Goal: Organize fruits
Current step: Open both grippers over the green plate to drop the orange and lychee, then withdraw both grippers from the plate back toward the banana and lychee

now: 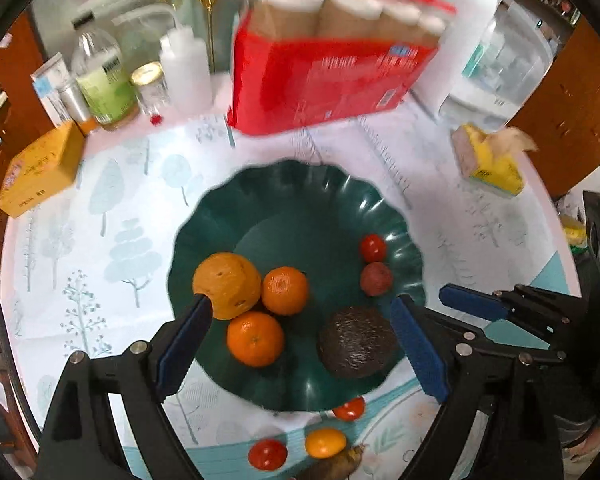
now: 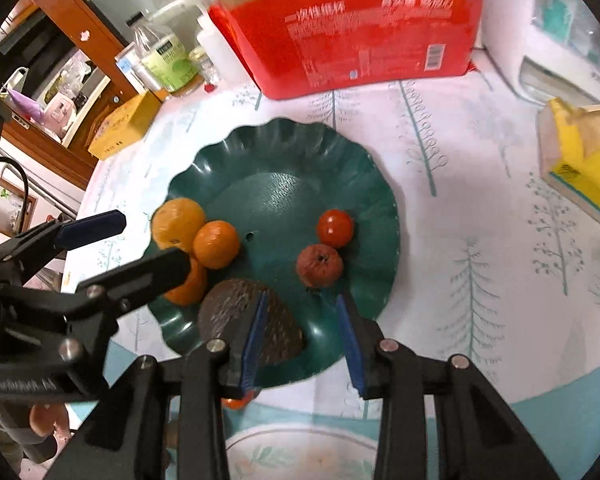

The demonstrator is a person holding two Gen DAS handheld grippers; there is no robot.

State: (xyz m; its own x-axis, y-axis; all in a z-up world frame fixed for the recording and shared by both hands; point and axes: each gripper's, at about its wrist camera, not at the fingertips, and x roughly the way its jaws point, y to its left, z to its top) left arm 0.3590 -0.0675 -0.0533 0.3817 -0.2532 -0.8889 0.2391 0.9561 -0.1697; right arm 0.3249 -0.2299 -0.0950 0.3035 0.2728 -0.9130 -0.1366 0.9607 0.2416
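A home, likely a dining room or kitchen corner. The counter (image 2: 480,200) wears a wipe-clean cloth printed with pale trees. A green plate (image 2: 284,152) of fruit sits on it, with a red box of paper cups (image 2: 352,48), a tissue pack (image 2: 580,176), bottles (image 1: 100,80) and a jar (image 1: 150,84) at the back. Wooden cabinets (image 2: 84,52) stand behind.

Both the left gripper (image 1: 300,336) and right gripper (image 2: 302,340) have black angular linkages. Silver round screws stud them. Their fingers (image 1: 418,350) carry blue ridged pads.
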